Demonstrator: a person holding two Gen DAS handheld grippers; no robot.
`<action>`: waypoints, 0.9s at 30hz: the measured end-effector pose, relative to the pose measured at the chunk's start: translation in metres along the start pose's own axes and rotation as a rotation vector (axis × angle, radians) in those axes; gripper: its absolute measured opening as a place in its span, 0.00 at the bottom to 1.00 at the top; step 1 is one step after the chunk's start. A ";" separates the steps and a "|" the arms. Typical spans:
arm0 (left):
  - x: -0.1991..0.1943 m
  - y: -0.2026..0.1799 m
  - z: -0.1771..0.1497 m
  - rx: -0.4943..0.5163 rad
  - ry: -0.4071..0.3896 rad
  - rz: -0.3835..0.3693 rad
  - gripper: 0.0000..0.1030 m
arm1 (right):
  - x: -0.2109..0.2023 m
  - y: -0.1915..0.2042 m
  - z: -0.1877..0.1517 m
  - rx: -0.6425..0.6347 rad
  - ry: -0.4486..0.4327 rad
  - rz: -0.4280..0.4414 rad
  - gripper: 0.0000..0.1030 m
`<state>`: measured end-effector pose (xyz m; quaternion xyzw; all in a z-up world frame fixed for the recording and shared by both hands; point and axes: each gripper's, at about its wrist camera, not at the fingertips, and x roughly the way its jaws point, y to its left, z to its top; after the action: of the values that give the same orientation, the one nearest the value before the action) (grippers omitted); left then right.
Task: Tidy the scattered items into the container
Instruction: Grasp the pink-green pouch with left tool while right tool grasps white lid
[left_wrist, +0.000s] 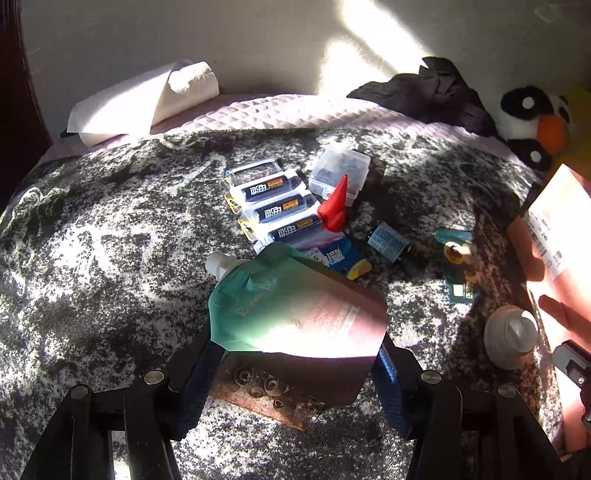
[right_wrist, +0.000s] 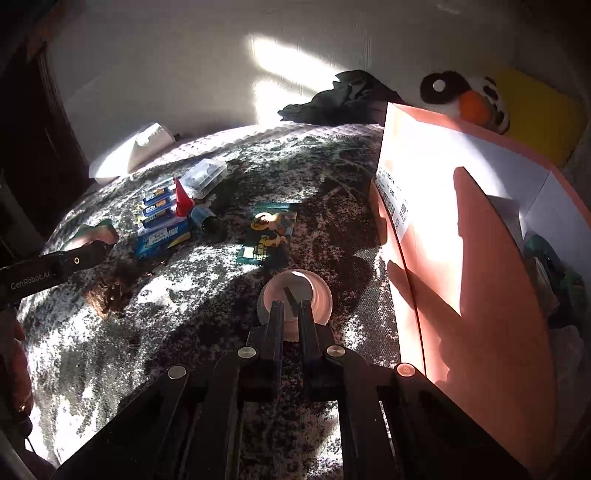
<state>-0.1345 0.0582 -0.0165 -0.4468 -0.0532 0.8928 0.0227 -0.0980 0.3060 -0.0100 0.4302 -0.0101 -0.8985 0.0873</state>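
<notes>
My left gripper (left_wrist: 295, 369) is shut on a green and pink spouted pouch (left_wrist: 295, 306), which hangs above the speckled bedspread (left_wrist: 92, 277). A brown packet (left_wrist: 266, 395) lies under the pouch. My right gripper (right_wrist: 291, 308) is shut on the thin middle ridge of a white round lid (right_wrist: 317, 291). The same lid (left_wrist: 511, 336) shows at the right of the left wrist view. The container, a pink cardboard box (right_wrist: 461, 240), stands open just right of the lid. In the right wrist view my left gripper (right_wrist: 74, 258) and its pouch (right_wrist: 96, 232) appear at the far left.
Scattered mid-bed are battery packs (left_wrist: 273, 199), a red cone (left_wrist: 334, 206), a clear plastic case (left_wrist: 340, 171), a blue box (left_wrist: 340, 254), a small blue bottle (left_wrist: 388, 242) and a green card packet (left_wrist: 458, 266). A tissue roll (left_wrist: 147, 99), dark cloth (left_wrist: 432, 92) and plush toy (left_wrist: 532, 118) line the wall.
</notes>
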 end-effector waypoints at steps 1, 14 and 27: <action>-0.005 0.000 -0.003 0.001 -0.003 -0.001 0.63 | -0.004 0.002 -0.002 0.001 0.000 0.014 0.06; -0.018 0.003 -0.020 0.009 0.000 0.011 0.63 | 0.032 -0.001 0.003 0.040 0.031 -0.031 0.91; -0.014 0.005 -0.027 0.000 0.022 0.012 0.63 | 0.062 -0.003 0.001 0.017 0.104 -0.044 0.64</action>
<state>-0.1047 0.0541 -0.0214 -0.4569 -0.0504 0.8879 0.0178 -0.1378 0.2989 -0.0576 0.4769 -0.0037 -0.8766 0.0644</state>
